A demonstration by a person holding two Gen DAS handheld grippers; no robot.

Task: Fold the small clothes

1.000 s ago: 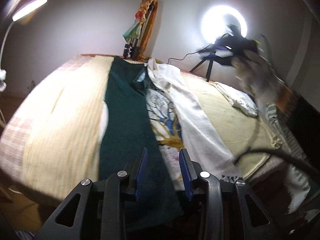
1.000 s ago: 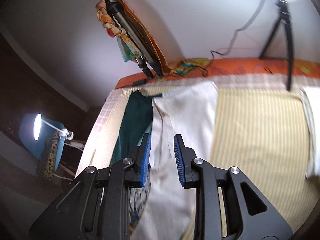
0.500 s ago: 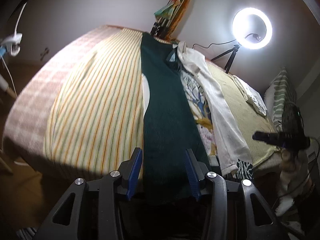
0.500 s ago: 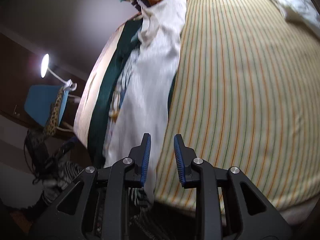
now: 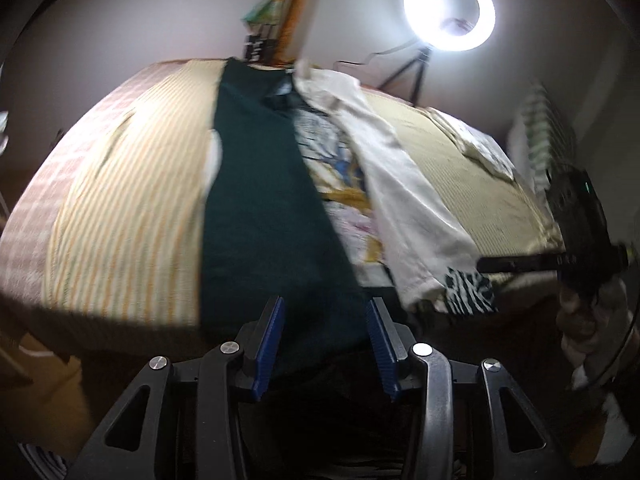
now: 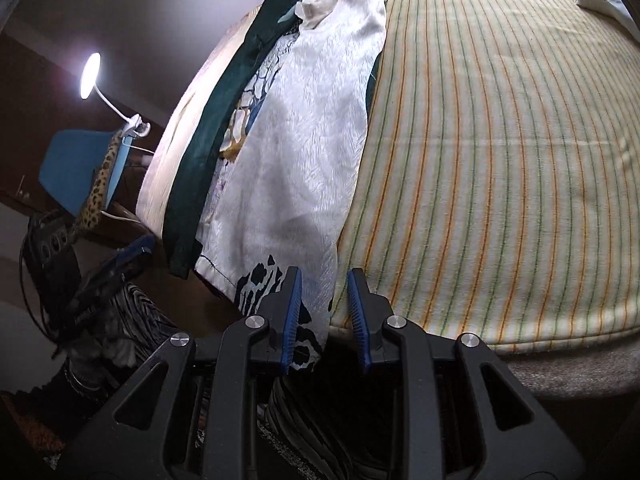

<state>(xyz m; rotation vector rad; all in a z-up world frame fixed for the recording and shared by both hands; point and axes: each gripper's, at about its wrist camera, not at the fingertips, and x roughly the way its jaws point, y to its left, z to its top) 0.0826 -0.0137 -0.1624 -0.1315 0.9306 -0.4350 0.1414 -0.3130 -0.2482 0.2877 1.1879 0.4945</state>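
Note:
Several garments lie in a strip across the striped bed: a dark green one, a printed one and a white one. My left gripper is open at the bed's near edge, with the green garment's hem showing between its jaws. In the right wrist view the white garment lies over the printed one and the green one. My right gripper is open at the white garment's lower corner, above a black-and-white patterned cloth.
A ring light on a tripod stands behind the bed. A folded white cloth lies at the far right of the bed. A desk lamp and a blue chair stand beside the bed. The other gripper shows in the left wrist view.
Both grippers have dropped towards the bed's near edge. The right one came down from above the bed to the white garment's lower corner. Both jaws have opened wider.

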